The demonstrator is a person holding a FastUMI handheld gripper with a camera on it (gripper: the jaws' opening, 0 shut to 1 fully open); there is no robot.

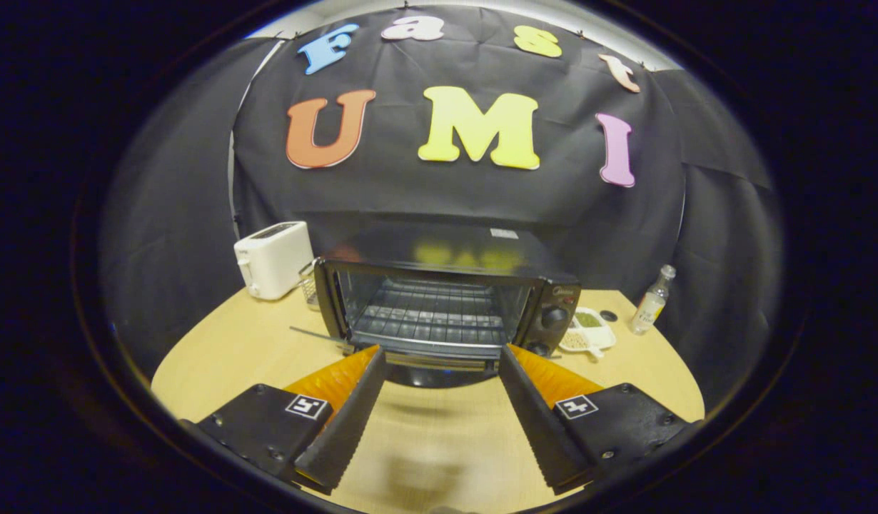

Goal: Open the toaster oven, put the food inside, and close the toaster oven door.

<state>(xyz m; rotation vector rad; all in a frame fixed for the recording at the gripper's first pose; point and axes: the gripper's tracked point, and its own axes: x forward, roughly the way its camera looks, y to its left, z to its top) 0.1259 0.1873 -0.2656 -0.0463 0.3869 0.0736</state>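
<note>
Gripper view: the toaster oven [439, 303] is standing on the wooden table [218, 350], and I am taking it as the landmark. Its door [439, 360] is looking lowered already, lying flat in front of the oven mouth, because the wire rack [428, 318] inside is showing clearly without glass over it. So I am judging the first step, the opening, as done.

The gripper [439, 353] is hovering just in front of the toaster oven with its fingers spread wide apart, and nothing is lying between them; their tips are reaching near the front edge of the lowered door. The rack is appearing bare, so the food is not yet inside. I cannot tell surely which item is the food. A small white dish [589, 330] with something greenish and something pale is sitting just to the right of the toaster oven, near its knobs [553, 318]; this may be it.

To the left of the toaster oven a white toaster [273, 258] is standing, and farther right, beyond the dish, a small bottle [652, 302].

Putting the food in and closing the door are both remaining.
</note>
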